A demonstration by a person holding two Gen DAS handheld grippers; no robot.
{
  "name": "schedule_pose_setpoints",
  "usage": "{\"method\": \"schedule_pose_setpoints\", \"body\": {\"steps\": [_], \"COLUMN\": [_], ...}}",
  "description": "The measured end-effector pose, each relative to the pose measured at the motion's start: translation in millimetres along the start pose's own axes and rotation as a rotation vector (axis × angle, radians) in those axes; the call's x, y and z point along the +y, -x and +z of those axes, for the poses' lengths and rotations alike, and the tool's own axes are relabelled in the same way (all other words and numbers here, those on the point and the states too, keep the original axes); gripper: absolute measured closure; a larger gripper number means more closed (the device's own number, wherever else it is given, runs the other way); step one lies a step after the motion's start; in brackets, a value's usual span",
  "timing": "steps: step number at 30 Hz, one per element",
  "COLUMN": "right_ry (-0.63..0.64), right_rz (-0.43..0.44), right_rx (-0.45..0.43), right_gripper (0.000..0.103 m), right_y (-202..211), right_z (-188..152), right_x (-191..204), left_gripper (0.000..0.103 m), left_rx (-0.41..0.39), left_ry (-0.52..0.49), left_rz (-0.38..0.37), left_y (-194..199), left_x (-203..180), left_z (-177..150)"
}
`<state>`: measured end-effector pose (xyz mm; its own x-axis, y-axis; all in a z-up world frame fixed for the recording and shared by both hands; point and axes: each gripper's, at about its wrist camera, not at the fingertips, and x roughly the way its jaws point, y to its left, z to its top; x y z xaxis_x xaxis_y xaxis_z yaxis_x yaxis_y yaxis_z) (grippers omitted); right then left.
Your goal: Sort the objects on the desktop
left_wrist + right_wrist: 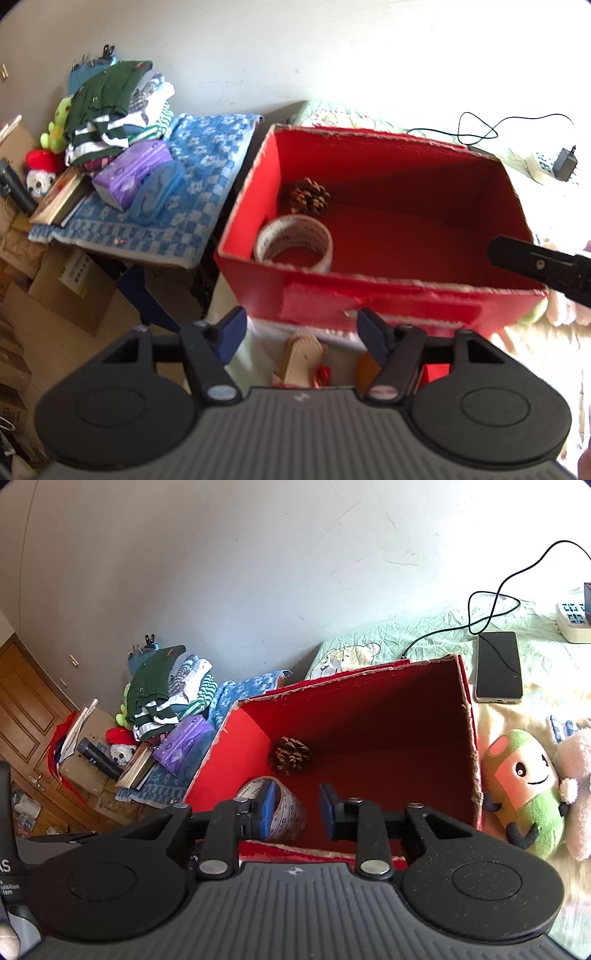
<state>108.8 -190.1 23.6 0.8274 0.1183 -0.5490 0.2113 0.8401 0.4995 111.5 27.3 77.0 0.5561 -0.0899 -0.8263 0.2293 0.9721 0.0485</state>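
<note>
From the left wrist, the left tongs stand spread with nothing between them, hovering just short of the red box; below them lie a tan leather-like piece and small red and orange bits, half hidden by the tool body and hard to name. Inside the box a tape roll stands in the near left corner, a pine cone just behind it. The right tool's black tip cuts in at the right edge. From the right wrist, the right tongs are spread and empty above the box's near rim, one pad covering part of the tape roll; the pine cone sits beyond on the red floor.
</note>
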Motion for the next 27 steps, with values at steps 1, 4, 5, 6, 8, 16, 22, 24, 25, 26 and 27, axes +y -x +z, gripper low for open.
{"method": "schedule_pose_setpoints", "body": {"steps": [1,4,5,6,8,16,22,24,25,26,27], "right_ry": [0.006,0.020,0.023,0.026,0.032,-0.017,-0.078,-0.085,-0.089,-0.095,-0.103], "right_rz": [0.001,-0.014,-0.018,-0.024,-0.042,-0.105,-0.079,-0.076,-0.077,-0.074,-0.071], "right_rx": [-0.003,0.003,0.010,0.020,0.045,0.194,0.254,0.263,0.267,0.274,0.282], "right_gripper": [0.073,0.073,0.073,0.073,0.073,0.068,0.060,0.060,0.060,0.060,0.060], "right_y": [7,24,28,31,35,23,16,13,11,8,5], "right_z": [-3,-14,-19,-24,-36,-81,-97,-100,-102,-103,-103], "right_x": [-3,-12,-16,-20,-29,-66,-82,-83,-84,-85,-85], "left_gripper": [0.034,0.034,0.032,0.029,0.029,0.029,0.022,0.017,0.015,0.011,0.010], "left_rx": [0.000,0.012,0.021,0.035,0.068,0.163,0.169,0.136,0.123,0.118,0.111], "left_ry": [0.004,0.021,0.022,0.020,0.016,0.017,0.003,-0.014,-0.028,-0.045,-0.056], "left_rz": [-0.015,-0.073,-0.098,-0.120,-0.129,-0.221,-0.268,-0.255,-0.243,-0.232,-0.233], "left_y": [3,9,9,8,2,-25,-44,-44,-46,-48,-49], "left_x": [-2,-11,-15,-22,-34,-70,-83,-89,-91,-93,-94], "left_z": [-7,-28,-35,-43,-56,-99,-106,-105,-103,-102,-100]}}
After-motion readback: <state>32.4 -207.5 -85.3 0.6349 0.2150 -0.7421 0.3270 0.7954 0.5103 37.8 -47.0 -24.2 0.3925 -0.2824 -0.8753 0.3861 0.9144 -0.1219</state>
